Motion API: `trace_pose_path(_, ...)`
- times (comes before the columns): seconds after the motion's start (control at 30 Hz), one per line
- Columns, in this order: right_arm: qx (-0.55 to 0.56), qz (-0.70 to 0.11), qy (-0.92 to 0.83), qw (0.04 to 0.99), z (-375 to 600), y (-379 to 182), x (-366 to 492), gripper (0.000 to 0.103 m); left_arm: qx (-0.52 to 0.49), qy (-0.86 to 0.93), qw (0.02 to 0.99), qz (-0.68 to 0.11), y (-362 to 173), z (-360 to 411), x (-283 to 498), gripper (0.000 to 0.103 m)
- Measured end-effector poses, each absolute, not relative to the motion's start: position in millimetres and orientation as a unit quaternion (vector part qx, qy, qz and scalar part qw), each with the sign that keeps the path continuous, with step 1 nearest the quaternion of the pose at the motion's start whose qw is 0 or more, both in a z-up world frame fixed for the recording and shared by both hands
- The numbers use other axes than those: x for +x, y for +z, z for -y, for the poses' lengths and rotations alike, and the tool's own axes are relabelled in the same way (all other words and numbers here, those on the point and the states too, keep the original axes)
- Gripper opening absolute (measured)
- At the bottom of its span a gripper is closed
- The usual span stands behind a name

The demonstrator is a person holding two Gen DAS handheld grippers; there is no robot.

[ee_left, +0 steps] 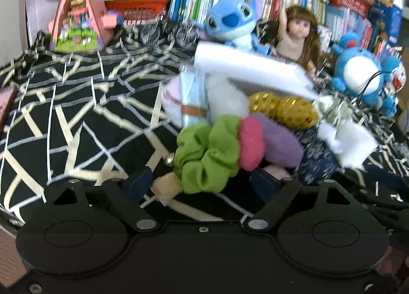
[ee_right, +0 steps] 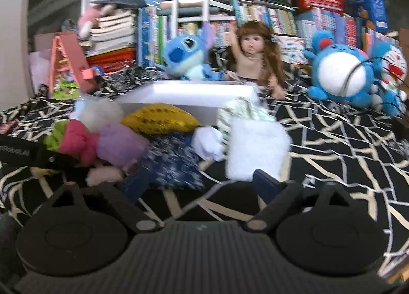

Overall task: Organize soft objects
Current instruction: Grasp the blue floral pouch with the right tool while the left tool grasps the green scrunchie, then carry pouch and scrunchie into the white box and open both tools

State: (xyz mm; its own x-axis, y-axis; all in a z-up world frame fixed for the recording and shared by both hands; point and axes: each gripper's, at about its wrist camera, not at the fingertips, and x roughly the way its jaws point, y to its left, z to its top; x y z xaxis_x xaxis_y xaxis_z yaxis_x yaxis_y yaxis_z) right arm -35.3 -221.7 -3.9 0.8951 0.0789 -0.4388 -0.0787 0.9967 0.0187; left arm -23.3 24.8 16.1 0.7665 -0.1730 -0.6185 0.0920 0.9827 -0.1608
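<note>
We hold both sets of jaws wide and empty over the patterned bench point(ee_left: 76, 105), the green scrunchie point(ee_left: 207, 156) lying just ahead between the left gripper point(ee_left: 202, 184) jaws, nearer than the right gripper point(ee_right: 202, 184), which faces the white pad point(ee_right: 255, 151).

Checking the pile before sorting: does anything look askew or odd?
Yes: the white foam slab lies tilted across the heap of soft items instead of flat, its far edge against the Stitch plush. The green scrunchie sits loose at the front.
</note>
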Motion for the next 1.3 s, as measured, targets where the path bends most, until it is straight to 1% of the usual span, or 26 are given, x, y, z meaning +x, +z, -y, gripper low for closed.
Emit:
trace_pose_path(0.07, -0.001, -0.223, 0.059, 0.973, 217, -2, -32, 0.085, -0.058, -0.074, 0.945, -0.314, 22, -24, -29, 0.070)
trace_pose_path(0.17, -0.009, -0.225, 0.074, 0.971, 211, -2, -25, 0.081, -0.062, -0.077, 0.952, -0.289, 27, -23, -32, 0.070)
trace_pose_path(0.23, -0.011, -0.224, 0.075, 0.972, 207, -2, -19, 0.081, -0.061, -0.077, 0.955, -0.280, 28, -22, -32, 0.073)
trace_pose_path(0.3, -0.012, -0.224, 0.075, 0.972, 206, -2, -13, 0.081, -0.058, -0.079, 0.956, -0.277, 26, -20, -31, 0.080)
trace_pose_path(0.4, -0.013, -0.232, 0.070, 0.970, 203, -6, -1, 0.081, -0.059, -0.084, 0.954, -0.282, 19, -17, -26, 0.081)
trace_pose_path(0.53, -0.003, -0.246, 0.074, 0.966, 203, -14, 10, 0.080, -0.087, -0.091, 0.944, -0.304, 8, -17, -12, 0.083)
trace_pose_path(0.67, 0.001, -0.257, 0.082, 0.963, 203, -20, 17, 0.079, -0.087, -0.088, 0.945, -0.302, 2, -15, -4, 0.084)
trace_pose_path(0.73, 0.008, -0.258, 0.091, 0.962, 204, -20, 16, 0.069, -0.091, -0.094, 0.942, -0.310, 0, -14, 0, 0.069)
trace_pose_path(0.77, 0.010, -0.259, 0.092, 0.961, 204, -19, 16, 0.063, -0.099, -0.100, 0.940, -0.311, 0, -16, 1, 0.053)
trace_pose_path(0.8, 0.009, -0.258, 0.091, 0.962, 204, -18, 14, 0.059, -0.110, -0.105, 0.938, -0.310, 1, -17, 1, 0.047)
trace_pose_path(0.9, 0.005, -0.248, 0.089, 0.965, 203, -11, 9, 0.056, -0.113, -0.115, 0.939, -0.305, 8, -19, 0, 0.043)
trace_pose_path(1.3, 0.012, -0.204, 0.063, 0.977, 218, 21, 0, 0.055, -0.121, -0.136, 0.946, -0.267, 44, -25, -10, 0.042)
